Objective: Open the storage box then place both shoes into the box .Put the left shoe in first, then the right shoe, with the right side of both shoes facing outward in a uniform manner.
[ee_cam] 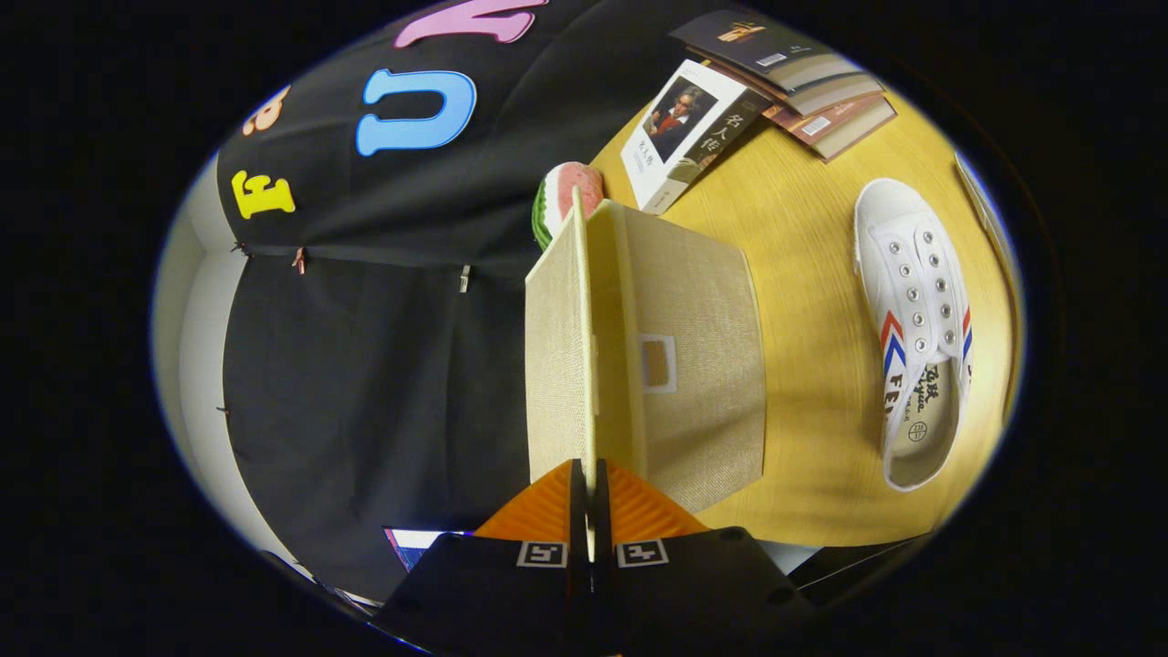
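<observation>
Box [703,365] beige, woven texture, a tan patch framed in white on its side; lid [555,356] the same beige weave, paler cream along the edge. Shoe [912,319] white, silver eyelets, red and blue chevron stripes on the side, black lettering near the heel. Table [812,438] yellow wood grain. Book [689,132] white-covered with a dark portrait and a black spine band. Stack of books [803,82] behind it — dark covers, tan page edges. Watermelon slice [566,196] — pink flesh, green rind. Wall cloth [365,365] black.
</observation>
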Demonstrator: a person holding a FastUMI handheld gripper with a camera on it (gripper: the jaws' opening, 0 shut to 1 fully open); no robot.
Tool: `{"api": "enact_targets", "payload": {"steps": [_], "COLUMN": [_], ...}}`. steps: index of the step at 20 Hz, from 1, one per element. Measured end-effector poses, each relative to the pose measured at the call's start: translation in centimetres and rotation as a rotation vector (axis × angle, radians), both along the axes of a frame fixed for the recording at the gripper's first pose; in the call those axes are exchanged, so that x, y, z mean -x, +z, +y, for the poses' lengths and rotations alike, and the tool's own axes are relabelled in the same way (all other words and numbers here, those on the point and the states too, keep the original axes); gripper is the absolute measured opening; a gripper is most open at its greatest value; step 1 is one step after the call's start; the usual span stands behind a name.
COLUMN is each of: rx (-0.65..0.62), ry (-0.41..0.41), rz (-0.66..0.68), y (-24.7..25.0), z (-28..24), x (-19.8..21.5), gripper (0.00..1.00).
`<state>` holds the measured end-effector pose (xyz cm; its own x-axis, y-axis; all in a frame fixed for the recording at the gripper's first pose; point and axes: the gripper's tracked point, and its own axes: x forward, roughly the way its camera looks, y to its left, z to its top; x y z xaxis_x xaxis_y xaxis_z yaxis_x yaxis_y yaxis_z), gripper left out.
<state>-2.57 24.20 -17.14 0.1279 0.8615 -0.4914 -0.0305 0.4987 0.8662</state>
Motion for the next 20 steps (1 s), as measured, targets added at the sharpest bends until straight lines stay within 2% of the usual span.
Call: {"api": "enact_targets", "payload": {"steps": [5,11,15,20], "rx": [-0.061,-0.119,-0.146,-0.154], "ry": [0.006,0.111,0.159,0.193], "rz": [-0.067,-0.174,-0.203,-0.205], "y": [5.9,11.1,12.6,12.3], "z": [2.8,10.0,16.1,22.4], "x": [-0.8,0.7,2.4,3.5], "gripper": [0.05,0.05,0.05,0.05]}}
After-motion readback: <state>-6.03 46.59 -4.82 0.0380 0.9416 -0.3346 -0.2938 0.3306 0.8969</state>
